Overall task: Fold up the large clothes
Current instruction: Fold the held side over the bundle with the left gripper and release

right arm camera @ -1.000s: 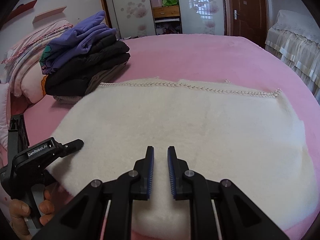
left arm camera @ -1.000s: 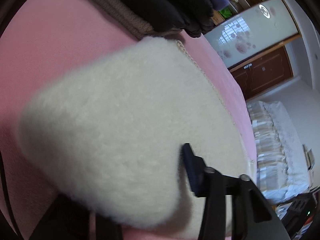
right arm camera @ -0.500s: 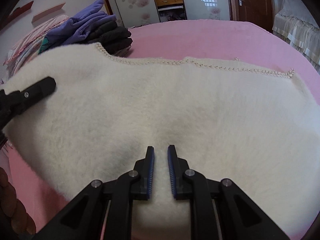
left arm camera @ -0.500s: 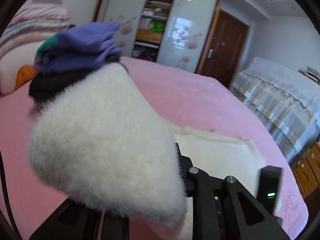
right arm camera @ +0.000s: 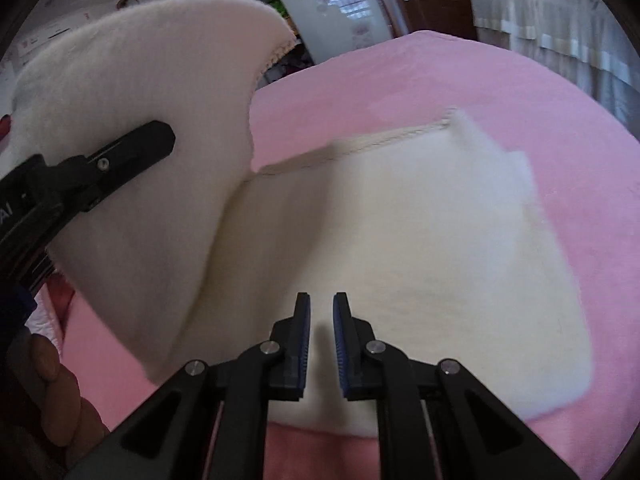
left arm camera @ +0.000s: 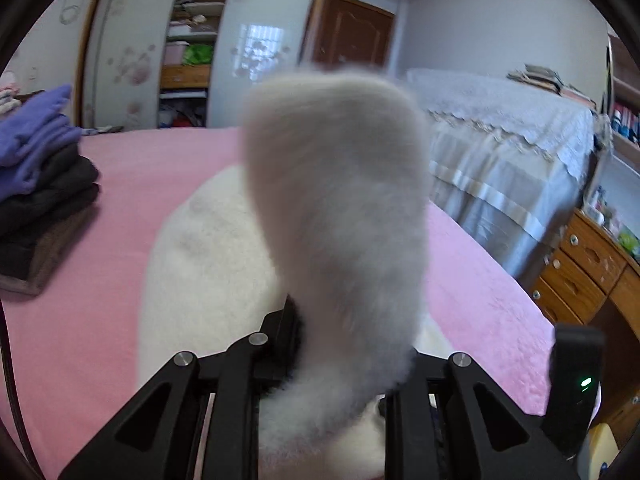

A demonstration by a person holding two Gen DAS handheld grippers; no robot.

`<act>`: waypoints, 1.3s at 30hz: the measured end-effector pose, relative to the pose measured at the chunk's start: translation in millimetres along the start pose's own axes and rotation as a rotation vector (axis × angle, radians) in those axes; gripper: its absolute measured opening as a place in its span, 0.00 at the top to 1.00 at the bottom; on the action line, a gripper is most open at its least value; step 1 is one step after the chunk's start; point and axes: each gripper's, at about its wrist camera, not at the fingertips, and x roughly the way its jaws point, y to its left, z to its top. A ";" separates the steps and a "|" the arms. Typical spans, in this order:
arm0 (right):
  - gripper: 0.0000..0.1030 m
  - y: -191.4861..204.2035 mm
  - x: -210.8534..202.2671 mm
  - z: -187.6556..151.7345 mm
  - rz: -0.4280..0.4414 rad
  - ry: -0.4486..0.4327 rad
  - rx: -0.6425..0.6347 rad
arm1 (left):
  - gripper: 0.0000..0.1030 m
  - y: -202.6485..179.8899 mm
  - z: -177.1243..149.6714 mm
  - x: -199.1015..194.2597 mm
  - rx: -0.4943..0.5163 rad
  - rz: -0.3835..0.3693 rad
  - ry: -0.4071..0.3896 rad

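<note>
A fluffy white garment [right arm camera: 420, 240] lies on the pink bed [right arm camera: 520, 92]. My left gripper [left arm camera: 344, 344] is shut on the garment's left end [left arm camera: 336, 208] and holds it lifted, the flap standing up in front of the camera and hiding the fingertips. In the right wrist view the left gripper [right arm camera: 132, 148] shows at the left with the raised flap [right arm camera: 132, 92] draped over it. My right gripper [right arm camera: 320, 320] hovers low over the near edge of the garment with its jaws slightly apart, holding nothing.
A stack of folded purple, black and brown clothes [left arm camera: 40, 184] sits on the bed at the left. A second bed with a grey lace cover [left arm camera: 512, 152] stands to the right, a wooden drawer unit [left arm camera: 592, 276] beside it. A wardrobe [left arm camera: 192, 52] and door are behind.
My left gripper has lifted the garment's left end off the bed and swung it up and to the right over the rest. The right gripper has stayed over the near edge.
</note>
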 end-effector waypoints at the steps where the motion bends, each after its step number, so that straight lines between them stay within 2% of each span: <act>1: 0.89 -12.7 -5.7 -1.6 -0.026 -0.003 0.016 | 0.83 -11.2 -5.5 11.4 0.007 -0.020 0.025; 4: 0.89 -44.0 -21.1 -5.9 -0.095 -0.015 0.060 | 0.83 -41.0 -28.2 38.3 0.072 -0.021 0.097; 6: 0.89 -60.5 -27.6 -8.1 -0.130 -0.013 0.090 | 0.83 -53.2 -47.1 42.9 0.146 0.011 0.101; 9: 0.89 -69.1 -27.9 -6.8 -0.123 -0.013 0.112 | 0.82 -52.3 -62.5 37.0 0.186 0.025 0.096; 12: 0.89 -71.8 -30.7 -3.3 -0.115 -0.017 0.115 | 0.81 -49.0 -64.6 35.6 0.205 0.016 0.106; 14: 0.88 -75.2 -36.1 -0.6 -0.107 -0.027 0.132 | 0.73 -52.2 -66.5 34.7 0.221 0.007 0.118; 15: 0.88 -78.3 -39.3 2.5 -0.092 -0.028 0.142 | 0.64 -52.6 -64.1 35.8 0.221 -0.005 0.124; 16: 0.88 -79.0 -42.4 5.1 -0.072 -0.031 0.154 | 0.49 -52.3 -64.5 31.9 0.216 -0.033 0.132; 18: 0.86 -83.3 -50.3 7.1 -0.059 -0.042 0.156 | 0.31 -57.9 -66.3 21.4 0.207 -0.093 0.140; 22: 0.71 -80.2 -65.7 15.5 -0.066 -0.072 0.127 | 0.26 -64.7 -68.0 -7.6 0.236 -0.129 0.152; 25: 0.66 -74.2 -78.9 22.0 -0.035 -0.083 0.120 | 0.26 -57.4 -64.9 -34.3 0.248 -0.127 0.142; 27: 0.63 -69.6 -87.5 25.7 -0.002 -0.084 0.116 | 0.24 -45.2 -57.1 -50.6 0.223 -0.114 0.115; 29: 0.52 -60.8 -92.2 32.1 0.038 -0.081 0.100 | 0.19 -22.9 -47.0 -68.8 0.167 -0.068 0.072; 33: 0.43 -39.5 -85.7 51.4 0.081 -0.053 0.057 | 0.17 31.5 -33.1 -84.7 0.004 0.016 0.013; 35: 0.35 -32.3 -73.4 58.4 0.092 -0.014 0.064 | 0.17 57.6 -32.1 -78.2 -0.060 0.075 0.037; 37: 0.34 -29.5 -54.2 65.2 0.086 0.045 0.069 | 0.17 79.7 -33.9 -67.5 -0.115 0.130 0.080; 39: 0.34 -31.6 -34.9 67.9 0.063 0.103 0.097 | 0.17 95.8 -37.8 -54.4 -0.165 0.145 0.115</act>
